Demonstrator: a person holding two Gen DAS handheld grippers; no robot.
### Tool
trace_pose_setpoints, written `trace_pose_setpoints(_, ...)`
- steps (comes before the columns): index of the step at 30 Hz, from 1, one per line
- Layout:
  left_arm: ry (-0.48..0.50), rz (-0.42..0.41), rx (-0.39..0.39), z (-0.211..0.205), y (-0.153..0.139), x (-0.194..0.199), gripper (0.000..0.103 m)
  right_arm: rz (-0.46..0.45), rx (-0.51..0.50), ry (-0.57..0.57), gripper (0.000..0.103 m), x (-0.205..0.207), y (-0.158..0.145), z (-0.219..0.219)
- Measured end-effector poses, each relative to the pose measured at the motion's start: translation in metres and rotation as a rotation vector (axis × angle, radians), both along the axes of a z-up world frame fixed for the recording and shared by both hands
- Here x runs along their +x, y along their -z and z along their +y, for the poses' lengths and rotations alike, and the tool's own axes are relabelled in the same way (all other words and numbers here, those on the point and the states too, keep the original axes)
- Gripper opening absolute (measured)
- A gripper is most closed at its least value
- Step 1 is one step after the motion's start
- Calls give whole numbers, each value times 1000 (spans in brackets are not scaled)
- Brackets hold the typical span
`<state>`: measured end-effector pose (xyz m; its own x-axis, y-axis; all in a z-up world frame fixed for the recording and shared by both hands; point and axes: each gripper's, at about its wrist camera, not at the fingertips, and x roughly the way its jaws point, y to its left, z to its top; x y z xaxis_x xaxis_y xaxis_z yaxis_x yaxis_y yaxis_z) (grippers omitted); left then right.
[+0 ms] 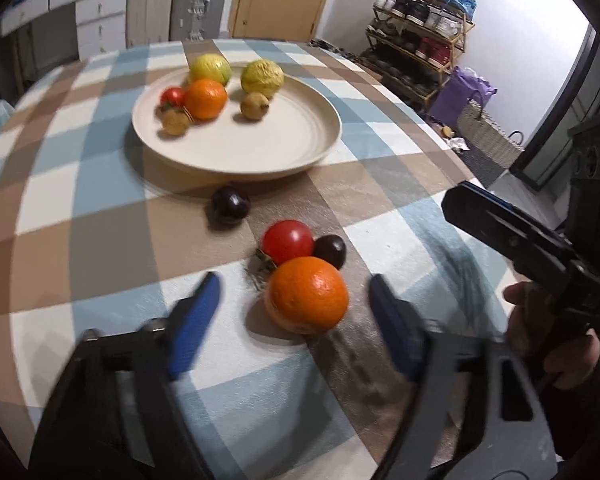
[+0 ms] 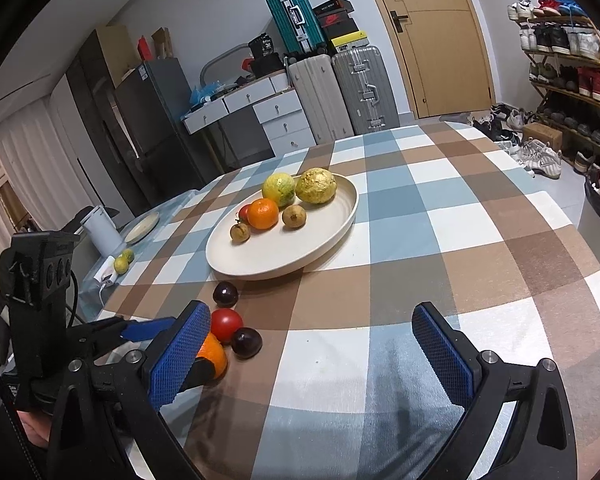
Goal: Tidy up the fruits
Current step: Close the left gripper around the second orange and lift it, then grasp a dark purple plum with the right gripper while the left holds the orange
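A cream plate on the checked tablecloth holds an orange, a tomato, two yellow-green fruits and two small brown fruits. In front of it lie a dark plum, a red tomato, a second plum and an orange. My left gripper is open, its blue pads either side of the orange and apart from it. My right gripper is open and empty, to the right of the loose fruits.
The round table's edge curves away right and left. A white canister, a small plate and two limes sit on a side surface at left. Suitcases, drawers, a door and a shoe rack stand beyond.
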<state>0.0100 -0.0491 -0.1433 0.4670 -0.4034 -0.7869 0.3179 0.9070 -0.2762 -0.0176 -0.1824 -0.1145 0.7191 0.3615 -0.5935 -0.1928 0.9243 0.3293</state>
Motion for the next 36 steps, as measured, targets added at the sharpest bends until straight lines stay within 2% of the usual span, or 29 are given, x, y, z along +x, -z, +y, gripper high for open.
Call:
trace_pose_setpoints(2,15,36,-43,2,4,3,40,2,1,0,103,1,0,0)
trace_pose_setpoints(3,23,45,-64,3,5,3,39,3,1,0,103,1,0,0)
trace_pose_setpoints(13,14,16,-106,23,-5,-7,38,29,3,-31,103,5,0,6)
trace_pose_setpoints(24,-108,-42,-124,89,-25,-16,38,160,60,-200,103,33,5,54)
trace_pose_setpoints(30,-161,-57,-113,116,-25,-21,38,236,50,-250,103,55,13,82)
trace_pose_setpoints(36,-185,-66,-116,133,-21,-24,39,254,-4,-252,103,70,17,100)
